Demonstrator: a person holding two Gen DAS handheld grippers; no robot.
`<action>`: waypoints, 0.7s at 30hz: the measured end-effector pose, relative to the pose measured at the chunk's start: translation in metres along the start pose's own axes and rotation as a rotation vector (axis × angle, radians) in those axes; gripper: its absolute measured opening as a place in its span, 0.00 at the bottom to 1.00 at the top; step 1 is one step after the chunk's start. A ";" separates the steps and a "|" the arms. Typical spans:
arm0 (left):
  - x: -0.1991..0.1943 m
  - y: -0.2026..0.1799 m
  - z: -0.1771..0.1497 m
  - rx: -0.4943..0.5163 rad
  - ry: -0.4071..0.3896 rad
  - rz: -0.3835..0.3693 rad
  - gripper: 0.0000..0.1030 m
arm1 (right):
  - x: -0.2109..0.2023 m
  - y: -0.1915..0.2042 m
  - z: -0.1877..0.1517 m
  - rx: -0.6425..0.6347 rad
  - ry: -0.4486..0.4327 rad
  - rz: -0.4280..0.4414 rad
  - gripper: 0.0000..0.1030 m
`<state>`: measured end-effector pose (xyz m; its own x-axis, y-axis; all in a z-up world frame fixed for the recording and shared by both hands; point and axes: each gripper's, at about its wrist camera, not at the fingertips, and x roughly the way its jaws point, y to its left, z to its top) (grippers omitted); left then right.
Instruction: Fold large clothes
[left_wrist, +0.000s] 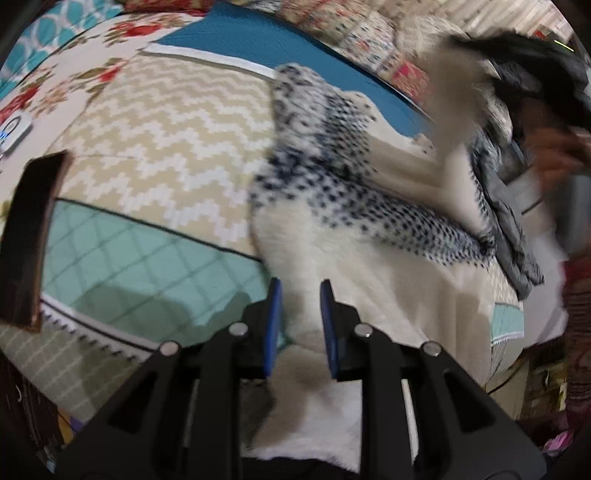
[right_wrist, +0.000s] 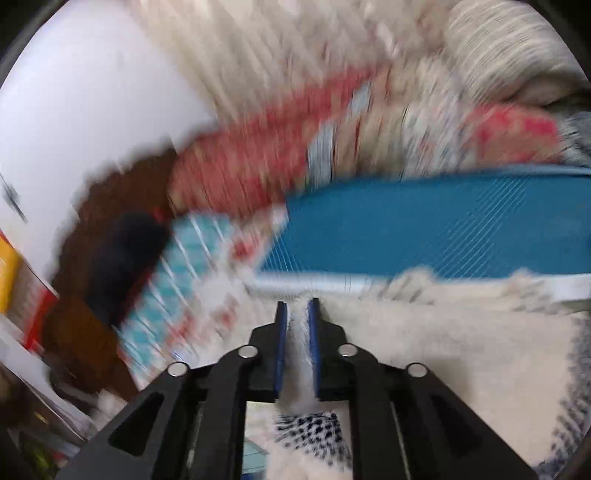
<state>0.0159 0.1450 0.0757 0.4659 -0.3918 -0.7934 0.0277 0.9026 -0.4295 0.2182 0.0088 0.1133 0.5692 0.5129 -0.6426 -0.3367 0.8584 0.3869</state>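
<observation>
The left gripper (left_wrist: 301, 328) has its blue fingers (left_wrist: 274, 325) apart, with the cream sweater (left_wrist: 354, 229) lying between them; whether the pads press the cloth I cannot tell. The right gripper (right_wrist: 297, 345) has its fingers (right_wrist: 281, 347) closed on a fold of the same sweater (right_wrist: 436, 339). The sweater, with a navy dotted band, is spread over the bed's quilt (left_wrist: 162, 140), partly lifted at the far right. There the left view is blurred, and a grey garment (left_wrist: 513, 240) lies beside the sweater. The right view is strongly smeared; a blue quilt panel (right_wrist: 424, 229) and a red patterned pillow (right_wrist: 258, 162) are behind the sweater. A dark bedpost (left_wrist: 29, 240) stands at the left edge.
</observation>
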 end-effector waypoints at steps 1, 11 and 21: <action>-0.002 0.005 0.000 -0.015 -0.001 0.003 0.20 | 0.028 0.008 -0.005 -0.025 0.040 -0.031 1.01; -0.008 0.016 0.019 -0.031 -0.020 0.022 0.20 | -0.028 -0.001 -0.021 -0.066 -0.023 0.148 0.99; 0.046 -0.075 0.121 0.156 -0.018 -0.078 0.20 | -0.159 -0.204 -0.086 0.150 -0.071 -0.302 0.95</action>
<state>0.1424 0.0804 0.1238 0.4724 -0.4601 -0.7518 0.2006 0.8867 -0.4166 0.1321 -0.2476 0.0800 0.6791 0.2300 -0.6971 -0.0345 0.9586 0.2826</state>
